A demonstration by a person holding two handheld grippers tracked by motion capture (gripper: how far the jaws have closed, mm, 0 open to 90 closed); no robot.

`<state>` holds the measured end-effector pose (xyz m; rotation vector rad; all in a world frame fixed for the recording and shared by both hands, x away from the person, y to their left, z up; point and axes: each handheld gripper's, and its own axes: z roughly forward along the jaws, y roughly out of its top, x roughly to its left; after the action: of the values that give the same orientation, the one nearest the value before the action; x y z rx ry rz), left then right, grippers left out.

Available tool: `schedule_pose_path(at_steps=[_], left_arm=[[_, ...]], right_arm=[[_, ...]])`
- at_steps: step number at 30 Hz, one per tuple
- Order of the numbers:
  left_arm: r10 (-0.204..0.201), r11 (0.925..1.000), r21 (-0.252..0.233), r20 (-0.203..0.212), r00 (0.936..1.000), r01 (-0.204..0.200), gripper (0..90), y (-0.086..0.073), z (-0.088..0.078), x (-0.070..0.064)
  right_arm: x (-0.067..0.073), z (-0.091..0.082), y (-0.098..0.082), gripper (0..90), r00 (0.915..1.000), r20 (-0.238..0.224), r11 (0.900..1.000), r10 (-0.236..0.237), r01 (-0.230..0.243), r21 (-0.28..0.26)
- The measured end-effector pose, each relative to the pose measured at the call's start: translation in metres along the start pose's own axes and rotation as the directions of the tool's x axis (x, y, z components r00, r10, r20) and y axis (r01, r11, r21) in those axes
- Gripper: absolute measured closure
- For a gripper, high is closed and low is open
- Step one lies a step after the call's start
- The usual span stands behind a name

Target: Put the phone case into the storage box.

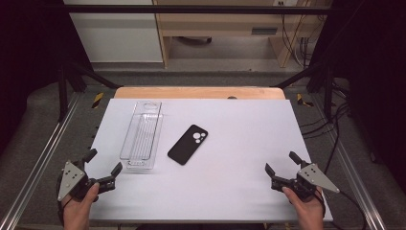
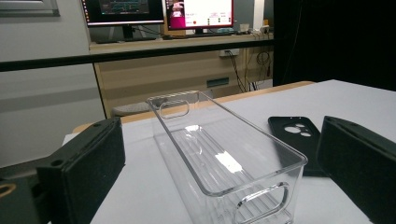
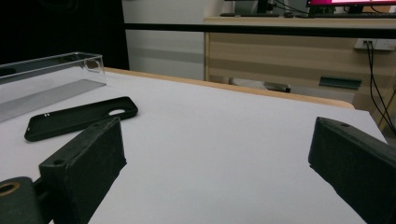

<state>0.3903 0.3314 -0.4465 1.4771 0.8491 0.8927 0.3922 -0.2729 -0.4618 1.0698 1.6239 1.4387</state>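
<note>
A white counter is seen before a desk with monitors. On it a clear bin lies with a black phone case just beside it. Nothing has been grasped yet; a reach to the case is judged next. The left gripper and right gripper are held low at the near corners, jaws wide open and empty.

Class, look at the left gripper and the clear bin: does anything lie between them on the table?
Nothing visible does. The left gripper has open jaws facing the clear bin across bare white table. The black phone case lies beside the bin, off that path.
</note>
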Motion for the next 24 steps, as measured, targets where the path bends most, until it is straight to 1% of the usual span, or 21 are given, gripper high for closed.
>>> schedule_pose_path(at_steps=[3,5,8,10,12,14,16,18,20,22,24], left_arm=[[0.002,1.0000,0.002,0.000,1.0000,-0.002,0.9,0.000,0.000,0.000],[0.001,1.0000,0.005,-0.001,1.0000,-0.001,0.9,-0.001,0.000,0.002],[-0.001,1.0000,0.005,-0.004,1.0000,0.001,0.9,-0.002,-0.001,0.003],[-0.003,1.0000,0.004,-0.009,1.0000,0.003,0.9,-0.002,-0.002,0.004],[-0.005,1.0000,0.003,-0.010,0.9999,0.005,0.9,-0.002,-0.002,0.003],[0.005,0.9999,0.011,-0.009,0.9999,-0.005,0.9,-0.002,-0.003,0.003],[0.022,0.9995,0.022,-0.013,0.9997,-0.022,0.9,-0.003,-0.003,0.002],[0.051,0.9980,0.039,-0.021,0.9985,-0.050,0.9,-0.003,-0.003,0.001],[0.050,0.9979,0.043,-0.019,0.9986,-0.049,0.9,-0.004,-0.003,0.001],[0.049,0.9979,0.043,-0.020,0.9986,-0.048,0.9,-0.004,-0.004,0.002],[0.044,0.9983,0.039,-0.021,0.9988,-0.043,0.9,-0.004,-0.004,0.002]], right_arm=[[0.003,0.002,-0.001,6.2,0.9998,0.020,1.000,-0.003,0.002,0.026],[0.004,0.002,0.001,7.1,0.9999,0.013,0.998,-0.006,0.005,0.058],[0.004,0.002,0.005,6.0,0.9995,-0.014,0.993,0.027,-0.025,0.118],[0.004,0.004,0.006,5.9,0.9981,-0.034,0.986,0.051,-0.045,0.159],[0.005,0.006,0.005,5.9,0.9980,-0.040,0.983,0.049,-0.041,0.177],[0.007,0.007,0.005,6.1,0.9985,-0.036,0.981,0.042,-0.034,0.189],[0.010,0.009,0.007,6.5,0.9990,-0.031,0.976,0.033,-0.026,0.215],[0.015,0.007,0.011,9.0,0.9996,-0.026,0.981,0.010,-0.005,0.194],[0.018,0.008,0.016,8.8,0.9997,-0.025,0.981,0.003,0.002,0.192],[0.021,0.009,0.021,9.0,0.9993,-0.037,0.982,0.000,0.007,0.188],[0.025,0.012,0.026,8.2,0.9985,-0.052,0.981,-0.014,0.024,0.193]])
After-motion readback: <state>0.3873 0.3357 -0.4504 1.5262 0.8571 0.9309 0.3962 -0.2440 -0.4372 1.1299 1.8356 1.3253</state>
